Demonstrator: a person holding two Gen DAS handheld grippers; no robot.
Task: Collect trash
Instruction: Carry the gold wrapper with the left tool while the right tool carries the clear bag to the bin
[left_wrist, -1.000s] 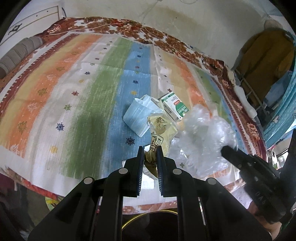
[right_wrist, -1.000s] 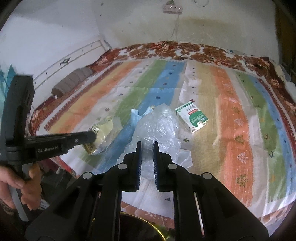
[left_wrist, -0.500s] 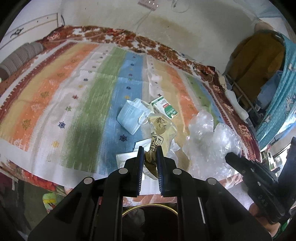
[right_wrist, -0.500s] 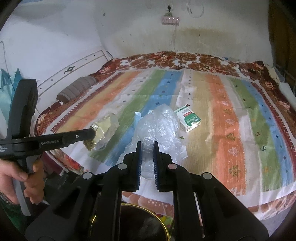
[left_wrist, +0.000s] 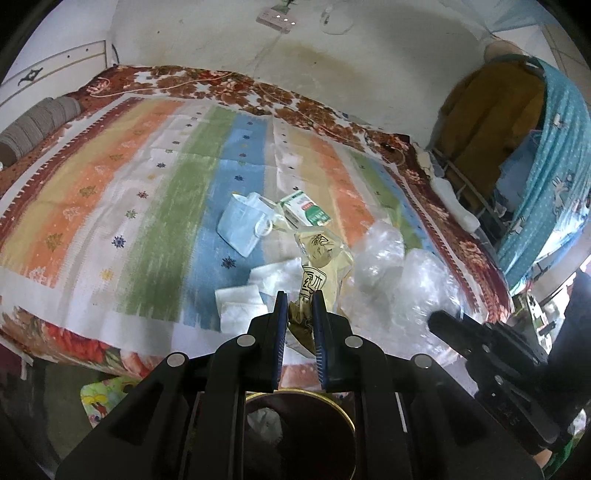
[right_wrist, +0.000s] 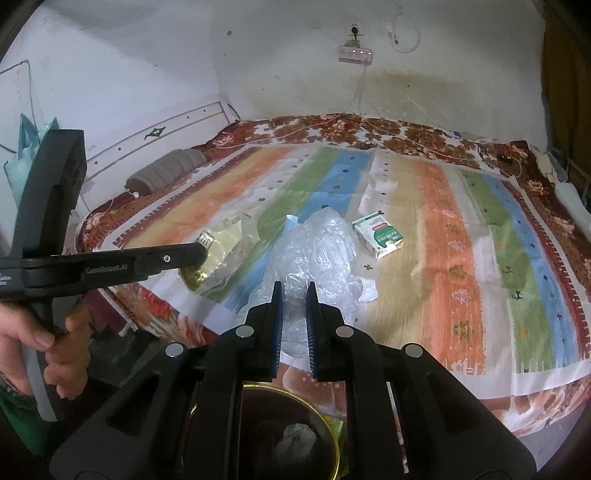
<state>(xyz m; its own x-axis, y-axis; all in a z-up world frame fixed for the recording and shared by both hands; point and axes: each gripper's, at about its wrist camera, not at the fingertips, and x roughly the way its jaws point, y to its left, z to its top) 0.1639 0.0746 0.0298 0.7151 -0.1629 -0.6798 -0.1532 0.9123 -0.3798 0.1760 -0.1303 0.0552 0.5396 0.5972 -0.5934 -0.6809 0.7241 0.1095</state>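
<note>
Both grippers have drawn back from the bed since a second ago, each carrying its load out past the mattress edge, and the bin has come further into view beneath them. Nearest, below the fingers in both views, sits the bin, dark inside with a brass-coloured rim and a crumpled white scrap at its bottom. Above it the left gripper is clenched on a yellow wrapper, pinched at its lower end so the rest hangs forward over the bed's edge. The right gripper is clamped on a clear bag, a crumpled mass bulging out ahead of its fingers. From the right wrist, a hand grips the left tool's handle at the left edge.

Beyond the left fingers, white tissues lie on the striped sheet near the bed's edge. Farther in, a blue mask rests on the blue stripe, and just beside it a green-and-white box lies flat. A grey bolster lies at the far left of the bed. On the back wall a power strip hangs with a cable trailing down
</note>
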